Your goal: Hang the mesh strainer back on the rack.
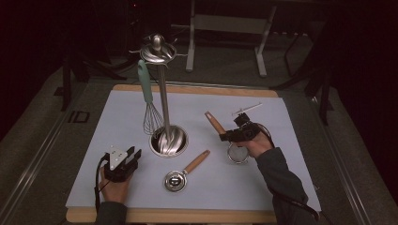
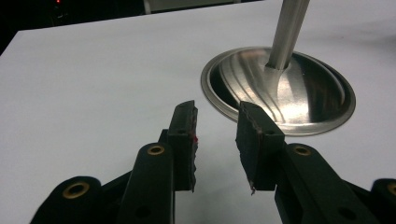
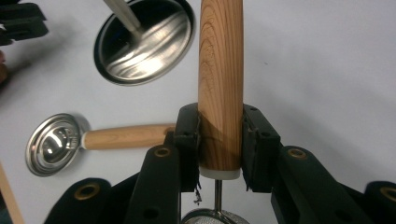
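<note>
right gripper (image 3: 219, 144) clamped on strainer (image 1: 237, 152) wooden handle, low near mesh, right of stand (image 1: 168, 139) | left gripper (image 2: 215, 140) part open, empty, by base | risk: handle pivots/slips, could knock scoop (image 1: 184, 172)

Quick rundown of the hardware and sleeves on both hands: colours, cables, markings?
Both claws are black with two flat-padded jaws and brass-coloured rivets at the linkages. The left claw carries a grey three-cornered plate on top, and its pad shows a small red mark. A black cable trails from each. The right claw has no plate that I can see. Sleeves are dark grey.
</note>
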Available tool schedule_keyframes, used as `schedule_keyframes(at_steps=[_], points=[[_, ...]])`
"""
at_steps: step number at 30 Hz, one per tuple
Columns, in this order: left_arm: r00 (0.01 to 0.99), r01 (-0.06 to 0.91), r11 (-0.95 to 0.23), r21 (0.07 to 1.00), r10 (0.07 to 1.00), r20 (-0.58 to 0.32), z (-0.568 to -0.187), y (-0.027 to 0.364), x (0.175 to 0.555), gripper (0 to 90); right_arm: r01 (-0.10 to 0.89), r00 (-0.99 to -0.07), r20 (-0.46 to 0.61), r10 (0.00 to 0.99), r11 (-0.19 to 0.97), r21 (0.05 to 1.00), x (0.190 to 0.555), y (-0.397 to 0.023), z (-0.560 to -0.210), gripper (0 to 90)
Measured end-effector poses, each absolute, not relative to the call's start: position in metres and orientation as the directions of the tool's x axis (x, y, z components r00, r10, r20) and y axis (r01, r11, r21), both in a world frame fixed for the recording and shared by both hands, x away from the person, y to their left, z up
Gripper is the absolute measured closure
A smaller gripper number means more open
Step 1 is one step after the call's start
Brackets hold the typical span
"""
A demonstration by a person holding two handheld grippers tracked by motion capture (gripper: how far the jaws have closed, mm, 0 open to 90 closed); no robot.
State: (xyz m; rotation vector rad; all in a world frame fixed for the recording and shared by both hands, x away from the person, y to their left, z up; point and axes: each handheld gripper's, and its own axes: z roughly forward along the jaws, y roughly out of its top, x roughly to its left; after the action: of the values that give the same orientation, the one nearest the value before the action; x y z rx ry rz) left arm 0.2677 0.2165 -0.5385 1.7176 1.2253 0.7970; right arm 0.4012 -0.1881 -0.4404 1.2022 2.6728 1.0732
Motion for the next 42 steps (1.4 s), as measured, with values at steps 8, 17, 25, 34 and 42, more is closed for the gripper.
schedule_keyframes(at_steps=[8,17,25,34,42], points=[[0.314,0.402,-0.149,0.903,0.949,0.017,-0.538,0.217,0.268,67.6,0.623,-0.727,0.240,0.643,0.473,0.623,0.393,-0.180,-0.432,70.9],[0.314,0.400,-0.149,0.904,0.949,0.017,-0.539,0.217,0.267,67.5,0.576,-0.764,0.230,0.603,0.476,0.665,0.383,-0.171,-0.420,70.8],[0.313,0.399,-0.148,0.905,0.950,0.017,-0.538,0.217,0.267,67.5,0.539,-0.794,0.234,0.561,0.473,0.697,0.372,-0.163,-0.408,70.9],[0.313,0.399,-0.148,0.905,0.950,0.017,-0.538,0.217,0.267,67.4,0.498,-0.816,0.211,0.539,0.467,0.731,0.366,-0.158,-0.395,70.8],[0.313,0.398,-0.149,0.905,0.949,0.019,-0.539,0.217,0.267,67.5,0.453,-0.836,0.182,0.518,0.462,0.762,0.359,-0.155,-0.384,70.8]])
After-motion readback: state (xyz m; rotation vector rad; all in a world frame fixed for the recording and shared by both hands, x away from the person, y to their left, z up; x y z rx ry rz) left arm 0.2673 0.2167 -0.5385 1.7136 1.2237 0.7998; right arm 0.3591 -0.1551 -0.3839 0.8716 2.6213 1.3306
